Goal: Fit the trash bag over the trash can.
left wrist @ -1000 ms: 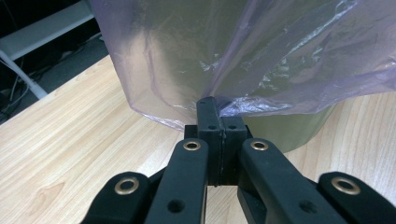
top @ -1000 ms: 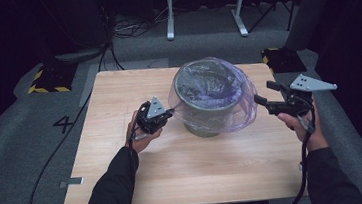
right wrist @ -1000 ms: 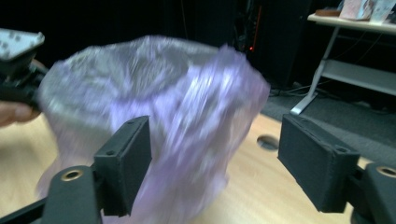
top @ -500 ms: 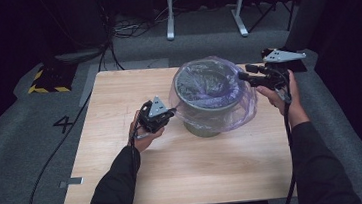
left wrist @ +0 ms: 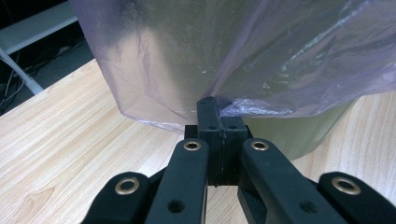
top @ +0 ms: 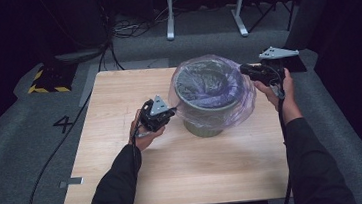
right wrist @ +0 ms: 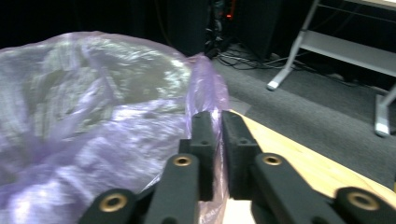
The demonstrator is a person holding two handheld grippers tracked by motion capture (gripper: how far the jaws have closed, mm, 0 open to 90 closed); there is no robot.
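Visibility is limited: I cannot make out the floor of the grey bin (top: 206, 122) through the crumpled purple bag (top: 242, 103) that lines it and drapes over its rim at the middle of the wooden table (top: 125, 167). My left gripper (top: 170, 112) is clamped on the bag's hanging edge on the near-left side of the bin. My right gripper (top: 242, 69) has just been closing, and its jaws now stand narrow with the film at the far-right rim between them.
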